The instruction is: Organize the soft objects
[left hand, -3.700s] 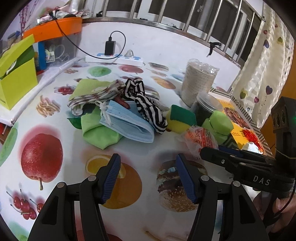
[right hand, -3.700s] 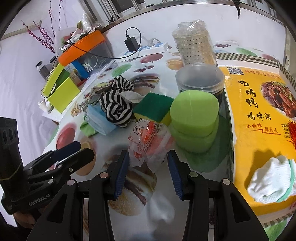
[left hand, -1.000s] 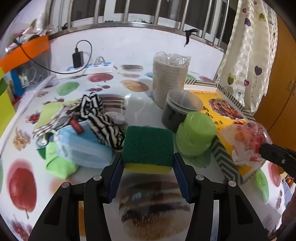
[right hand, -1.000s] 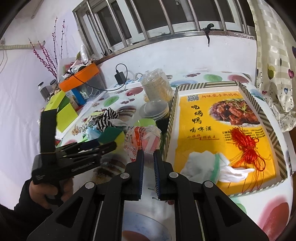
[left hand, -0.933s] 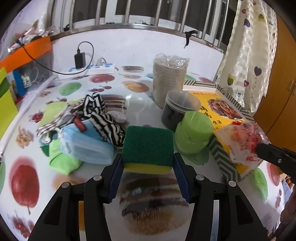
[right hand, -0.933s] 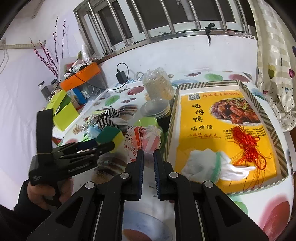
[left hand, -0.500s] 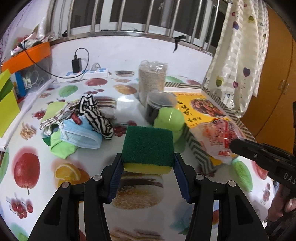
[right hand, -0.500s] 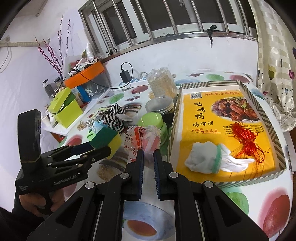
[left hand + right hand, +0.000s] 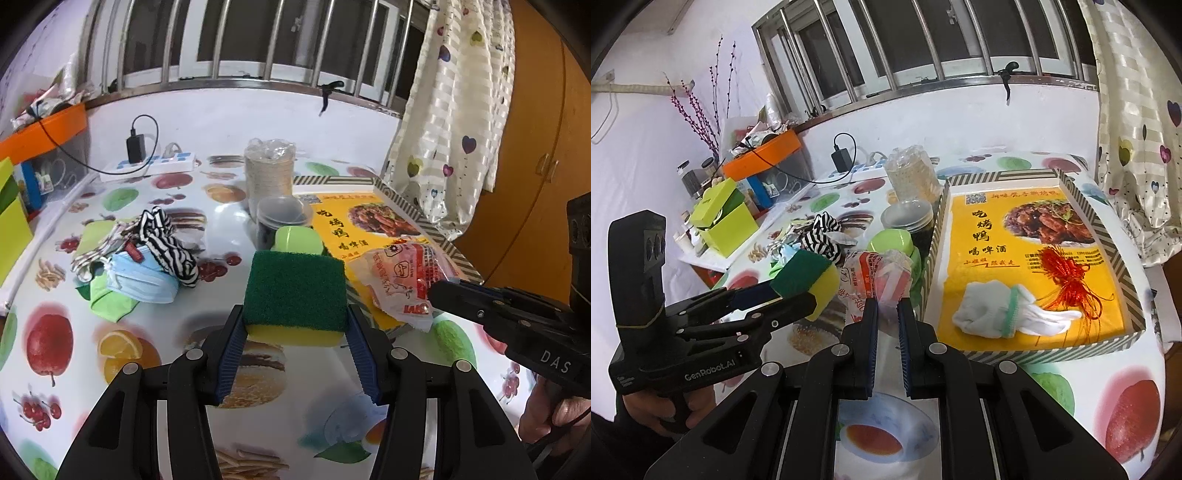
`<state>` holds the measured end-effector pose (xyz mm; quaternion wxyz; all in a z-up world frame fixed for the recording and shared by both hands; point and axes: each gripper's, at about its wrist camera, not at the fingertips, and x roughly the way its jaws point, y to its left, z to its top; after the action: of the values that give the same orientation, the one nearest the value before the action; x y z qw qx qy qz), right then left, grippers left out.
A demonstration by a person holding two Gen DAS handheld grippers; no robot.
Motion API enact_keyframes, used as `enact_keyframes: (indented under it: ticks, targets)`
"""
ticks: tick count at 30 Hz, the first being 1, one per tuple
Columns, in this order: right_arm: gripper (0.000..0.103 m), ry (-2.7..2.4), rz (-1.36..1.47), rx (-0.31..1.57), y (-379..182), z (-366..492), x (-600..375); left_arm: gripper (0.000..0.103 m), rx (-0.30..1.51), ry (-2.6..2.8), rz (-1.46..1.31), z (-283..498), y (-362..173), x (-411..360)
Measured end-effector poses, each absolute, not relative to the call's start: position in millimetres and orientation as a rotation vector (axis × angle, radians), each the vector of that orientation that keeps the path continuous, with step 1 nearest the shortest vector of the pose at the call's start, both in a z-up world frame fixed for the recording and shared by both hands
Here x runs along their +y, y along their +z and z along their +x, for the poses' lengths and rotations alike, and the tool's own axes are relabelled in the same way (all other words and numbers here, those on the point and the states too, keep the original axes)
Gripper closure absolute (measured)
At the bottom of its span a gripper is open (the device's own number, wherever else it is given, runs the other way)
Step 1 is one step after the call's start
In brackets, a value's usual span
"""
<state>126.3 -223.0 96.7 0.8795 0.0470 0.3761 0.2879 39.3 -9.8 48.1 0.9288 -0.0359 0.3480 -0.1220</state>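
Note:
My left gripper (image 9: 295, 325) is shut on a green-and-yellow sponge (image 9: 295, 295), held above the fruit-print table (image 9: 110, 350); the same sponge (image 9: 809, 280) shows at the left of the right wrist view. My right gripper (image 9: 886, 314) is shut on a crinkly red-and-white plastic packet (image 9: 875, 280), also in the air, and that packet (image 9: 406, 280) hangs right of the sponge in the left wrist view. A shallow yellow box (image 9: 1027, 266) at the right holds a white glove (image 9: 997, 310) and a red tassel (image 9: 1067, 280). A pile of face mask, striped cloth and green cloth (image 9: 144, 258) lies at the left.
Light-green round sponges (image 9: 295, 240), stacked clear lids (image 9: 280, 214) and a wrapped stack of cups (image 9: 269, 177) stand by the box's left wall. A power strip (image 9: 147, 166) lies at the back. Green and orange bins (image 9: 738, 199) line the far left. A curtain (image 9: 454, 129) hangs right.
Both grippers have risen and drawn back with their loads, so the table looks smaller and further off. The left one swung right, towards the yellow box. Both grips are unchanged.

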Motion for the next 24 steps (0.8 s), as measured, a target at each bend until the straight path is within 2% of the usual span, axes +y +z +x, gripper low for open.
enact_keyframes:
  ticks: [24]
  targets:
    - [0.091, 0.532, 0.122, 0.764, 101, 133, -251, 0.05, 0.705, -0.323, -0.042, 48, 55, -41]
